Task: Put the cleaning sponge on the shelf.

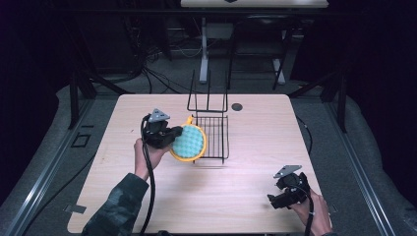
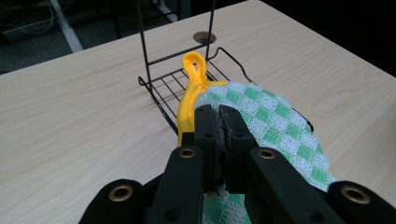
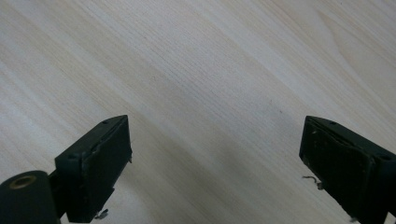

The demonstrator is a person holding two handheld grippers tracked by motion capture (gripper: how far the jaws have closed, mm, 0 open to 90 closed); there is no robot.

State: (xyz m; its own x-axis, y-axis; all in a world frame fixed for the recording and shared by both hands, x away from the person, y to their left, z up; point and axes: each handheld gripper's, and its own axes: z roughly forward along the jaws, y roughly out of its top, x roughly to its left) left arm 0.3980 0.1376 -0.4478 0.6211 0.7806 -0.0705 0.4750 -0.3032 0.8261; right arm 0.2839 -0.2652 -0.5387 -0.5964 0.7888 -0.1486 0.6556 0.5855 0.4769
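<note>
High view shows your left tool (image 1: pixel 173 135) clamped on the edge of a round pot holder (image 1: pixel 189 142), green-checked with a yellow rim and a yellow loop. You hold it tilted over the left edge of the black wire rack (image 1: pixel 216 135), partly above the rack's flat grid; whether it touches the wire is hard to tell. Nothing else lies in the rack. Left gripper view has the jaws pressed together on the pot holder (image 2: pixel 275 121), with the rack (image 2: pixel 168 86) just beyond. Your right tool (image 1: pixel 280 199) sits well apart from the rack, near the tabletop's (image 1: pixel 246 196) front edge, jaws spread wide over bare wood.
</note>
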